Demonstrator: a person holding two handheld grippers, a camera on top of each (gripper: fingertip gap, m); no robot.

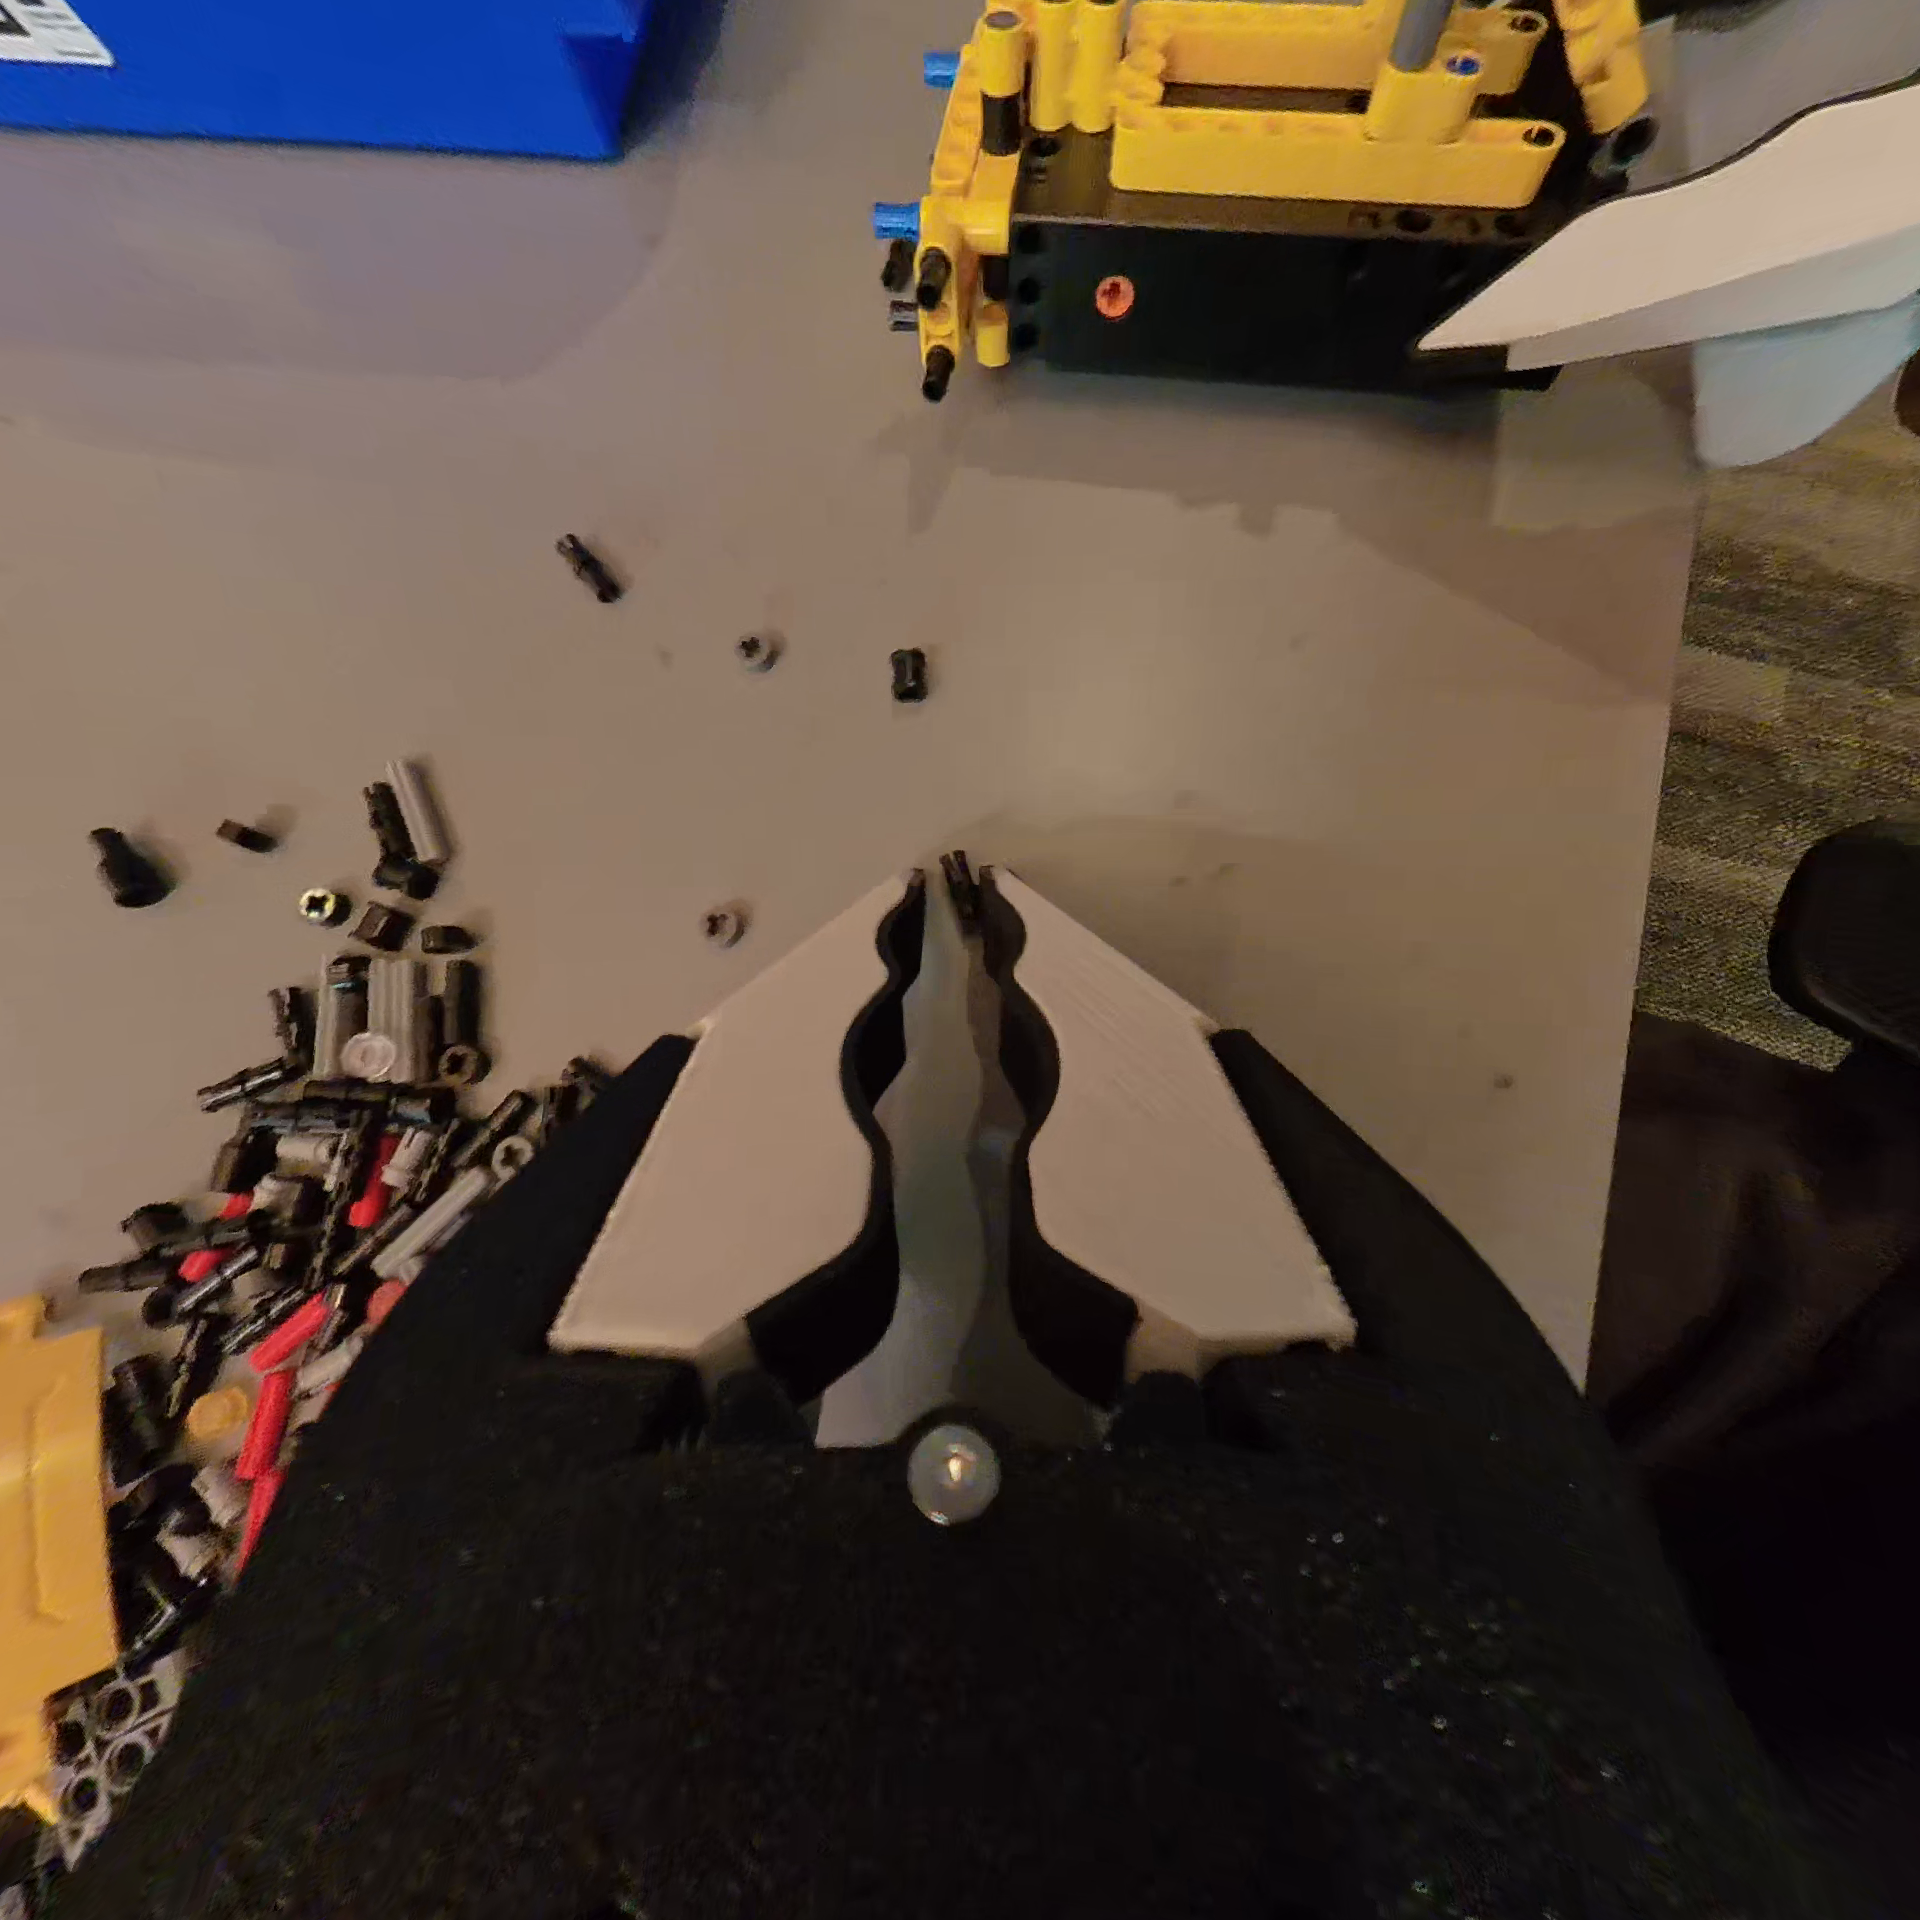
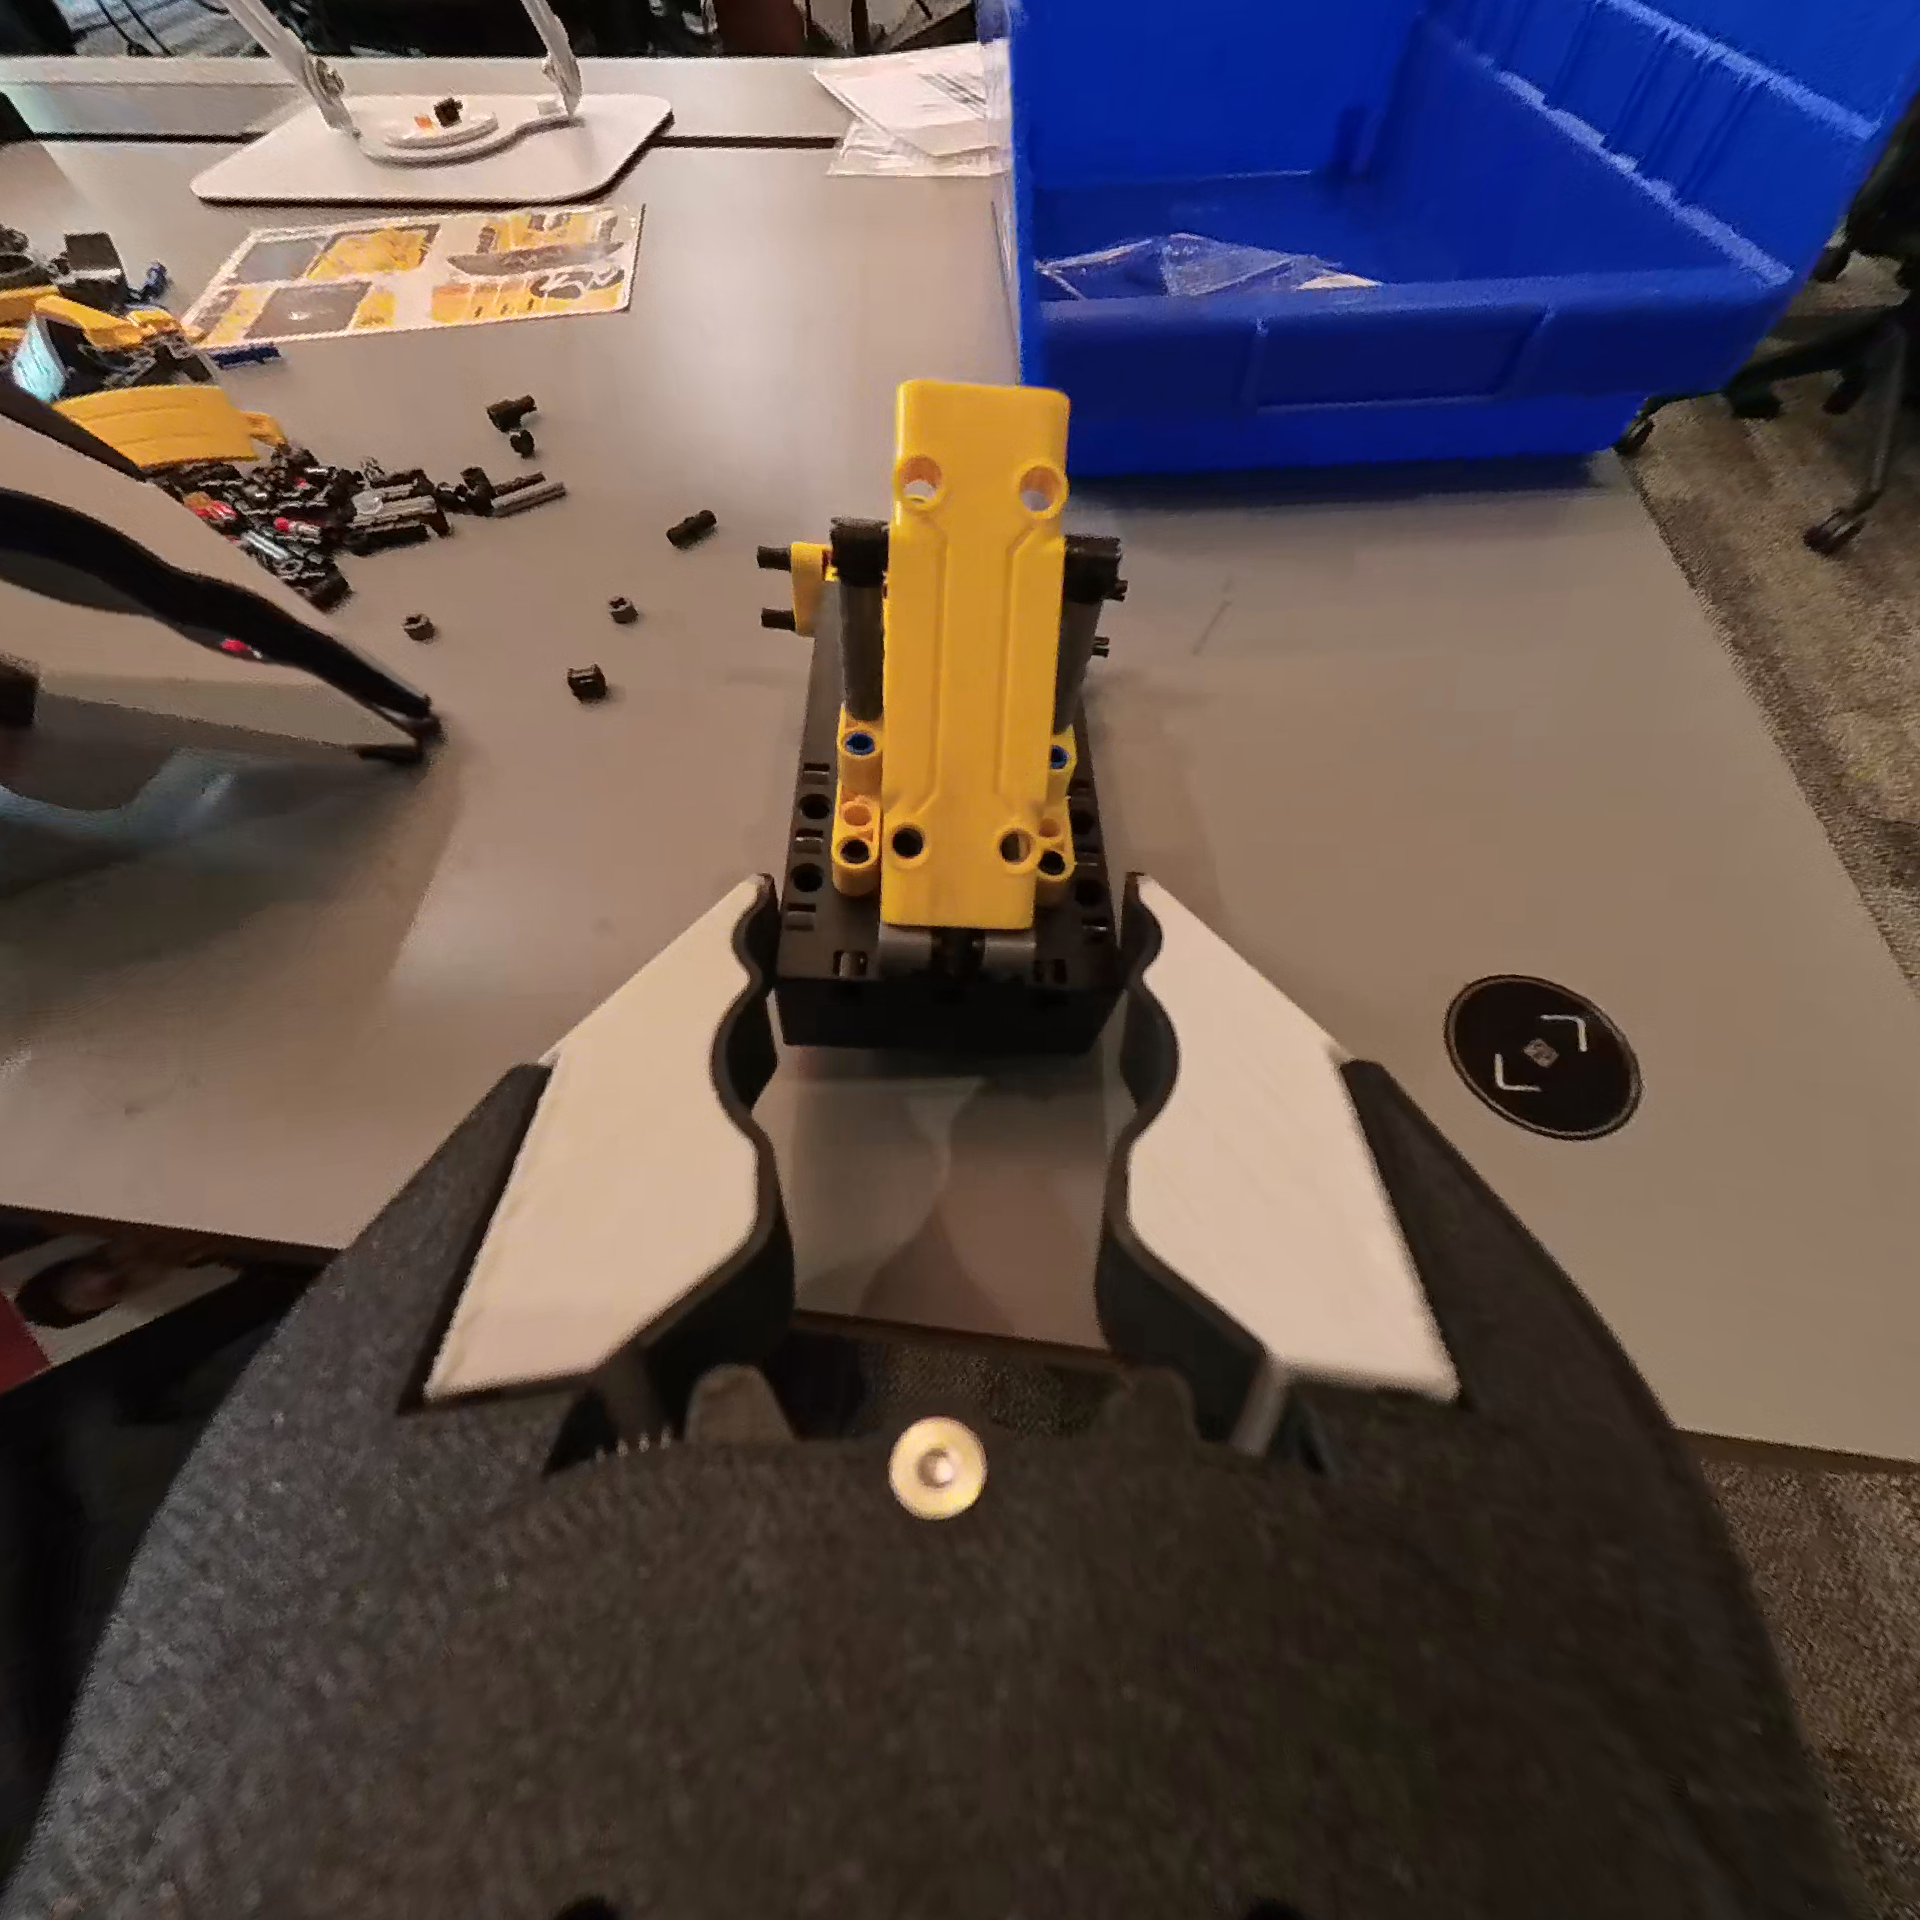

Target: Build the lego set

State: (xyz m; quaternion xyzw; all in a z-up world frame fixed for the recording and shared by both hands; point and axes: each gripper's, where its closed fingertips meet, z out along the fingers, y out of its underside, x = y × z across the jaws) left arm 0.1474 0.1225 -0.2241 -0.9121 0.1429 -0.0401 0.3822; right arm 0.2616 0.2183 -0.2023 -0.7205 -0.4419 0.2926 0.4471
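My left gripper (image 1: 958,878) is shut on a small black pin (image 1: 960,883) and holds it just above the grey table (image 1: 1247,675). A yellow and black brick-built model (image 1: 1226,208) stands at the far right of the left wrist view. In the right wrist view my right gripper (image 2: 948,904) has its jaws closed around the black base (image 2: 940,997) of that model (image 2: 971,665), one finger on each side. The left gripper also shows at the left of the right wrist view (image 2: 405,717). The right gripper's finger shows at the right of the left wrist view (image 1: 1683,281).
A heap of loose black, grey and red pins (image 1: 312,1164) lies left, with single pins (image 1: 906,673) scattered on the table. A blue bin (image 2: 1403,239) stands at the back right. A printed instruction sheet (image 2: 436,270) and a monitor stand base (image 2: 436,135) lie farther back. The table edge (image 1: 1652,935) runs right, carpet beyond.
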